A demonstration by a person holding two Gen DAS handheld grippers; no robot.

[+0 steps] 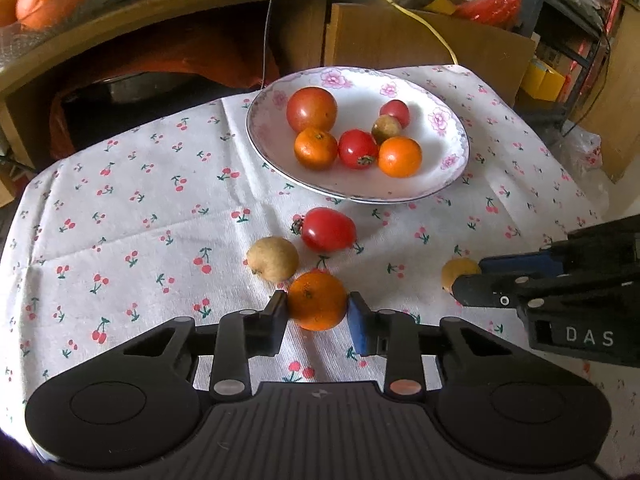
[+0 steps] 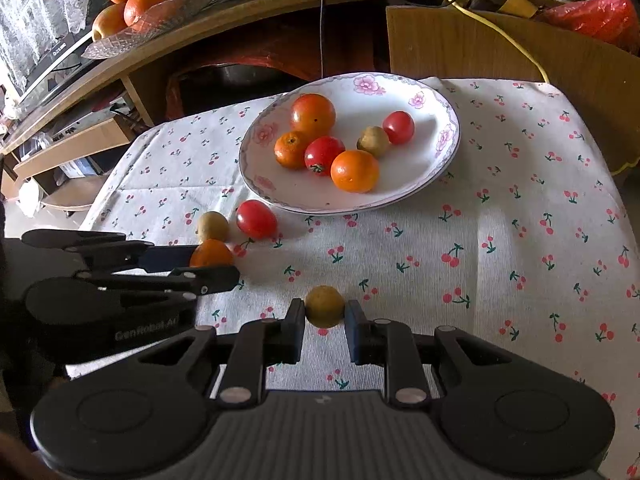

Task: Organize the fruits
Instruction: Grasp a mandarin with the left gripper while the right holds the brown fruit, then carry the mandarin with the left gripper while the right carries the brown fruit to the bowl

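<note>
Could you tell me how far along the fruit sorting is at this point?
Six fruits already sit in the floral plate. In hand: the left tongs grip a tangerine, the right tongs a small yellow-brown fruit. Left on the cloth: a red tomato and a tan fruit.

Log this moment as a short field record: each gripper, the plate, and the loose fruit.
left gripper: jaws closed on mandarin
right gripper: jaws around small yellow-brown fruit, contact unclear
plate: floral rim, holds six fruits
loose on tablecloth: red tomato, tan fruit
</note>
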